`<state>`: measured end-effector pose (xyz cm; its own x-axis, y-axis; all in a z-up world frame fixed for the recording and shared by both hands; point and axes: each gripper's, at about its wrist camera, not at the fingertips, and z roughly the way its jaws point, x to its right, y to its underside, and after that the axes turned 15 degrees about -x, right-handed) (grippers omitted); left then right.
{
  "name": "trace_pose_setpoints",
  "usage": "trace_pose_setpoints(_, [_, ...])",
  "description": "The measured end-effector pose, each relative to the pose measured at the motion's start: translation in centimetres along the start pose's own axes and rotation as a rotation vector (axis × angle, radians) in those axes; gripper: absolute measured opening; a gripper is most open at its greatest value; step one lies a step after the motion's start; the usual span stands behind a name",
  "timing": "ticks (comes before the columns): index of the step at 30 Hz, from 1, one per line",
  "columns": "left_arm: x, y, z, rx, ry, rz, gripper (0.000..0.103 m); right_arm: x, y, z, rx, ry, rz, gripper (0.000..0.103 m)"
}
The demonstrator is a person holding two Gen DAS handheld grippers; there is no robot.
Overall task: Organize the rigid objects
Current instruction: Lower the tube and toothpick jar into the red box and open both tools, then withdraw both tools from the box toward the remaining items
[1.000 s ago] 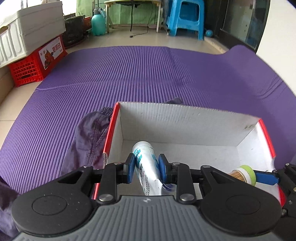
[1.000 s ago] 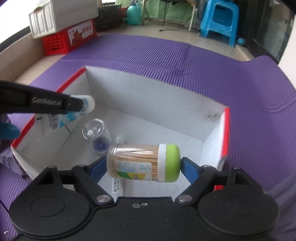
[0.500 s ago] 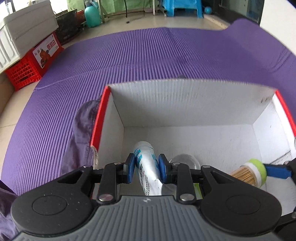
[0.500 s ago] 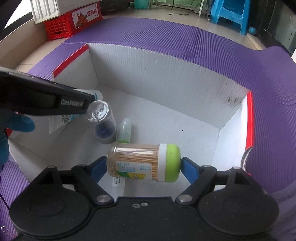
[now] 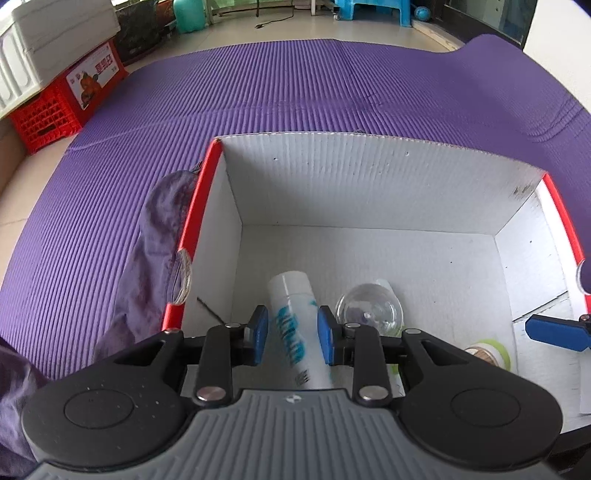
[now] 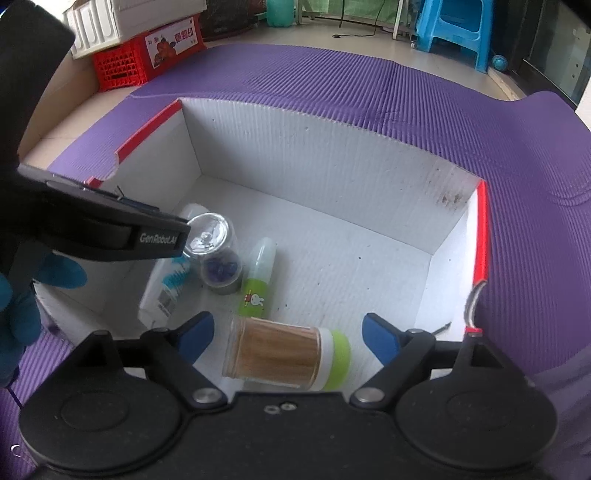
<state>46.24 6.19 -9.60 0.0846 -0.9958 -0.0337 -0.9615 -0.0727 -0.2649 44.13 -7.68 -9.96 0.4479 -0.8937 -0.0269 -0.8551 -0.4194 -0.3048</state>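
- Purple ribbed mat [image 5: 258,96] underfoot, red crate [image 6: 147,55] and blue stool [image 6: 448,26] beyond.
- White cardboard box [image 5: 369,184] with red edges resting on the mat.
- Left gripper [image 5: 290,336] low inside the box, pads spread just clear of the white tube [image 5: 295,332] (blurred, apparently let go).
- Right gripper [image 6: 284,336] wide open, toothpick jar [image 6: 288,354] lying between its fingers, untouched by either.
- Clear jar [image 6: 216,254] and green-labelled bottle [image 6: 258,284] on the box floor, side by side.

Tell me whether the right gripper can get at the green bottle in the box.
Probably yes: the right gripper is open, but the toothpick jar lies between its fingers, just before the green bottle; reach over it.
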Motion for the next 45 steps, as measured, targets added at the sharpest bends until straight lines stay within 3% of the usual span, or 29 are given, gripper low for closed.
trace_pose_setpoints(14, [-1.0, 4.2, -7.1, 0.086, 0.088, -0.038, 0.028, -0.3, 3.3, -6.2, 0.086, -0.043, 0.029, 0.089])
trace_pose_setpoints(26, [-1.4, 9.3, -13.7, 0.167, 0.137, -0.034, 0.029, -1.1, 8.1, -12.5, 0.186, -0.077, 0.022, 0.092])
trace_pose_setpoints(28, [-1.2, 10.4, -14.6, 0.184, 0.138, -0.029, 0.035, -1.2, 9.0, -13.6, 0.208, -0.078, 0.026, 0.093])
trace_pose_setpoints(30, [-1.1, 11.6, -15.6, 0.210, 0.129, -0.026, 0.070, -1.4, 9.8, -14.4, 0.228, -0.083, 0.027, 0.094])
trace_pose_setpoints(31, [-1.0, 12.3, -16.2, 0.232, 0.119, -0.023, 0.072, -1.5, 10.3, -14.9, 0.239, -0.087, 0.026, 0.094])
trace_pose_setpoints(45, [-0.9, 19.2, -18.9, 0.266, 0.136, -0.017, 0.073, -2.9, 15.8, -18.4, 0.326, -0.130, 0.018, 0.102])
